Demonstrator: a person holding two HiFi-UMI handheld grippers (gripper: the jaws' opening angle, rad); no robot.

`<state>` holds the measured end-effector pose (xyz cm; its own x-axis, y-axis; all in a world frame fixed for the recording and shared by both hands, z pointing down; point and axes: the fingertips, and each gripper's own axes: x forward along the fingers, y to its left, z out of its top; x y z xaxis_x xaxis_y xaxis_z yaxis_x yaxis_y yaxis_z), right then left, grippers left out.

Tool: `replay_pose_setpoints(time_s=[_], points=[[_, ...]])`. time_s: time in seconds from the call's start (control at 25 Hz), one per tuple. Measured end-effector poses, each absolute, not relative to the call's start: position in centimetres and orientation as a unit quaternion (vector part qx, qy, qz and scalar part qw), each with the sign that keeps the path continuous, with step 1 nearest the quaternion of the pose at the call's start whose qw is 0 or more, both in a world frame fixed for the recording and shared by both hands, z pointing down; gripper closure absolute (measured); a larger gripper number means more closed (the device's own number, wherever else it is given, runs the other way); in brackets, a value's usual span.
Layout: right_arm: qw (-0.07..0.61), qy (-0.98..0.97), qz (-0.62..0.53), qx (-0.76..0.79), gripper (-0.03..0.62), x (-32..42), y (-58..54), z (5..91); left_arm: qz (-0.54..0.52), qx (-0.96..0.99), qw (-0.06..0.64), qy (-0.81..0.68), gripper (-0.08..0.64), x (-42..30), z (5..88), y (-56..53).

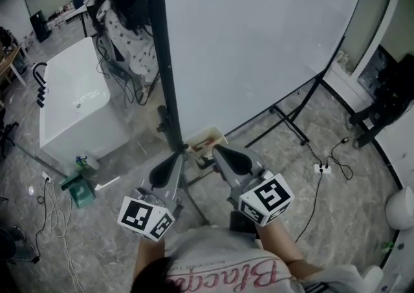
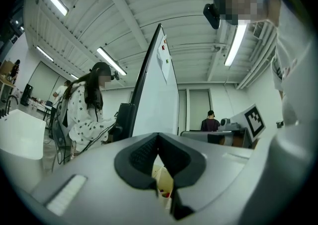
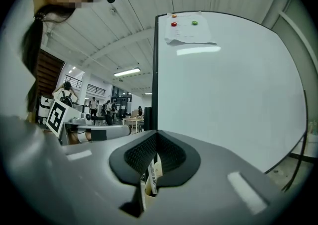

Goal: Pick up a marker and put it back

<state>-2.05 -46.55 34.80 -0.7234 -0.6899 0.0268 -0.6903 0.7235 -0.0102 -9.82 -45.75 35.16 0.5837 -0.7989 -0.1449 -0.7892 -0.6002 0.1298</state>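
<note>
A small cream box [image 1: 209, 134] of markers sits at the foot of the whiteboard [image 1: 259, 46]. Both grippers point at it from just in front. My right gripper [image 1: 216, 150] is shut, its pads [image 3: 169, 152] meeting at the tips [image 3: 156, 133]. A white printed marker [image 3: 151, 177] shows through the slit below them, standing in the box; I see nothing pinched. My left gripper [image 1: 178, 156] is also shut [image 2: 158, 137], with nothing in it. Through its slit, the box [image 2: 164, 183] and something red inside are visible.
The whiteboard's black post [image 1: 165, 78] and stand legs [image 1: 291, 123] spread over the floor. A white cabinet [image 1: 74, 97] stands left, with a seated person [image 1: 129, 13] behind the board. Cables and a power strip [image 1: 321, 169] lie at the right. A paper [image 3: 191, 33] hangs on the board.
</note>
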Motion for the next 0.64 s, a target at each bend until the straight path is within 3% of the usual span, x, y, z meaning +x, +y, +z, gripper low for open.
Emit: replay_pose_setpoints(time_s=[0.64], points=[[0.023,-0.934,-0.008,0.356,0.592,-3.0,-45.0,35.0,-0.093,0.886,0.021,-0.454,0.561,-9.8,34.9,-45.0]])
